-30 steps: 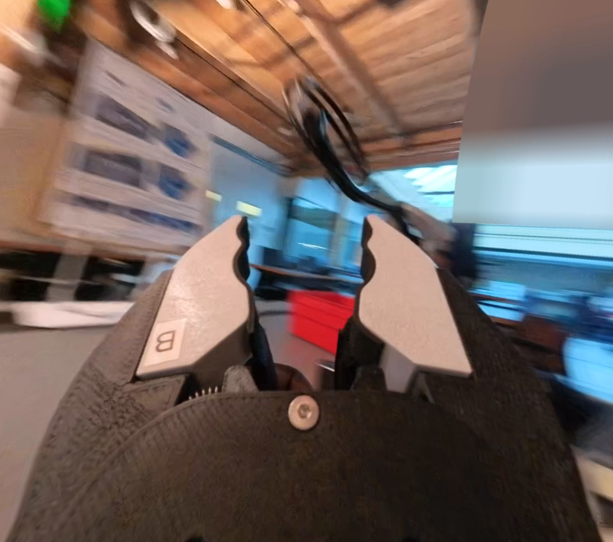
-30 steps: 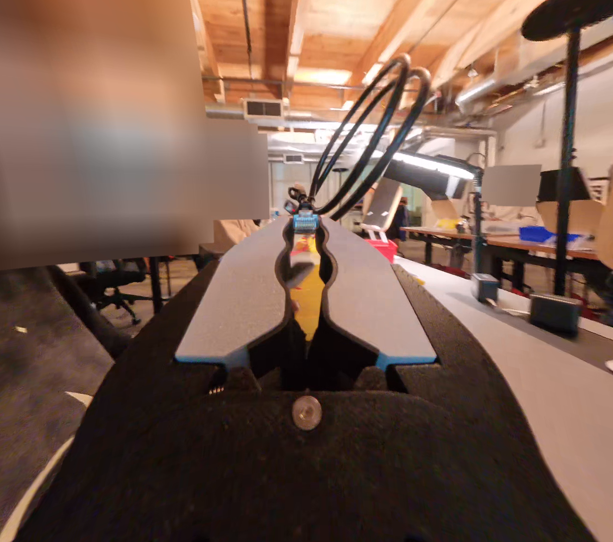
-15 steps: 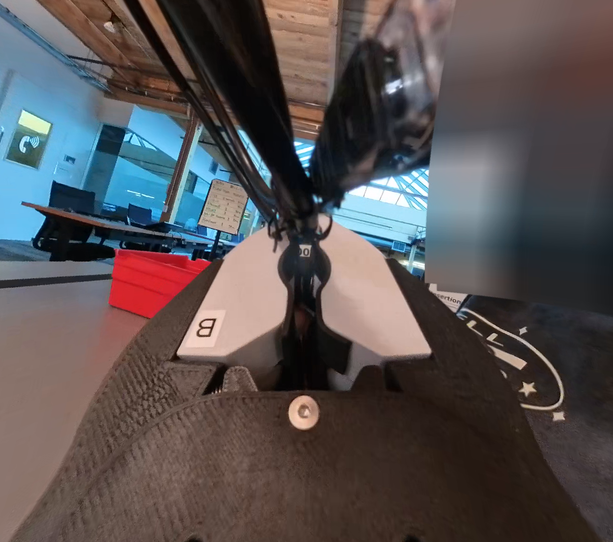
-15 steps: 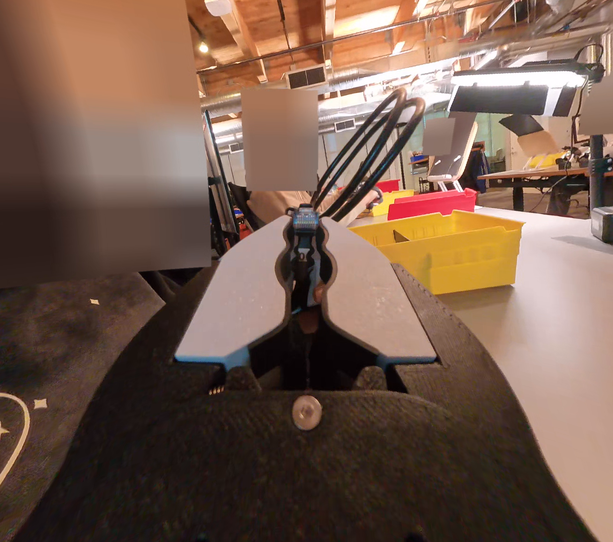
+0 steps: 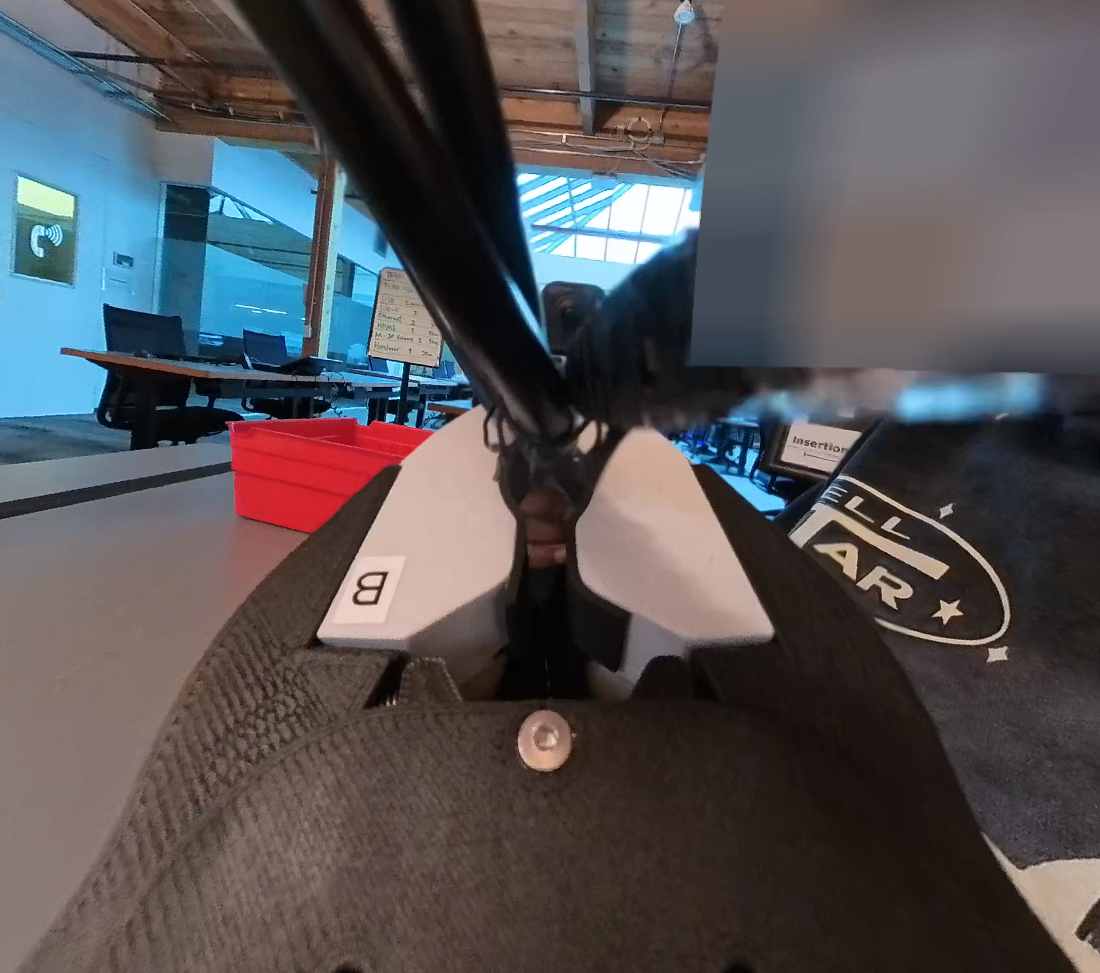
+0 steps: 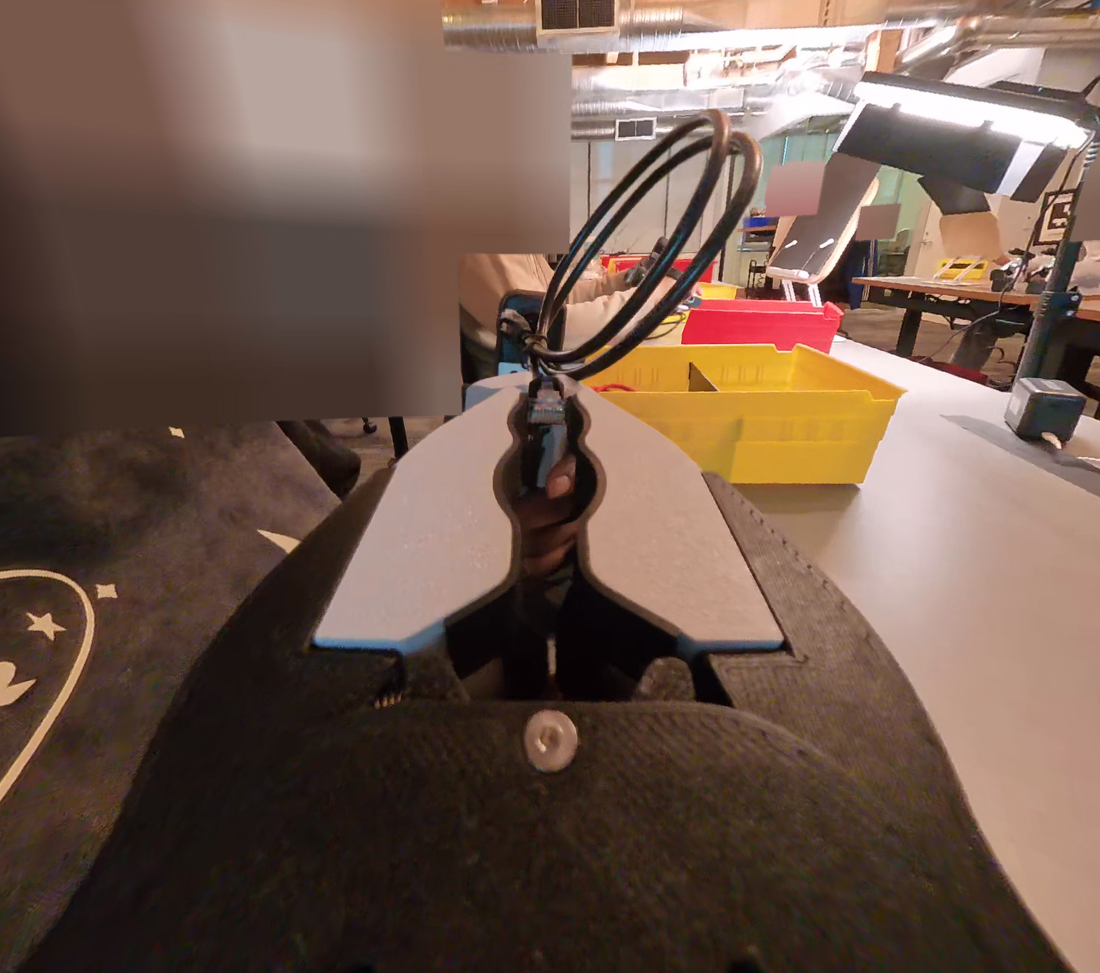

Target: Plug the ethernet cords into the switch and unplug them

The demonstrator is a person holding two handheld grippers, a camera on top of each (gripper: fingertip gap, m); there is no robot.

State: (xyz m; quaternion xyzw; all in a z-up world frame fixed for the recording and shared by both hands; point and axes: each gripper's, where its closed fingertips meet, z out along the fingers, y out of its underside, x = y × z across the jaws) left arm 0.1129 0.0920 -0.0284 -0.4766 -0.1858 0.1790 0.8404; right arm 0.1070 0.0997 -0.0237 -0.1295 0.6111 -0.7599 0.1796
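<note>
Both grippers, left gripper (image 5: 544, 444) and right gripper (image 6: 550, 397), clench one coiled ethernet cord (image 6: 649, 254) at frame centre; its plug (image 6: 544, 409) protrudes. No switch visible; keep the plug straight before insertion.

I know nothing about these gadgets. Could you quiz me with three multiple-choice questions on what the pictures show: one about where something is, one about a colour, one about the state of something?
1. In the right wrist view, where is the yellow bin?
A. on the grey table, nearer than the red bin
B. on the floor
C. stacked on top of the red bin

2. What colour is the coiled ethernet cord?
A. white
B. black
C. orange

3. What is the right gripper doing?
A. standing wide open and empty
B. shut on the cord's plug
C. resting inside a bin

Answers:
1 A: it sits on the table, with the red bin behind it.
2 B: its loops are black.
3 B: the plug is clamped between the fingertips.
</note>
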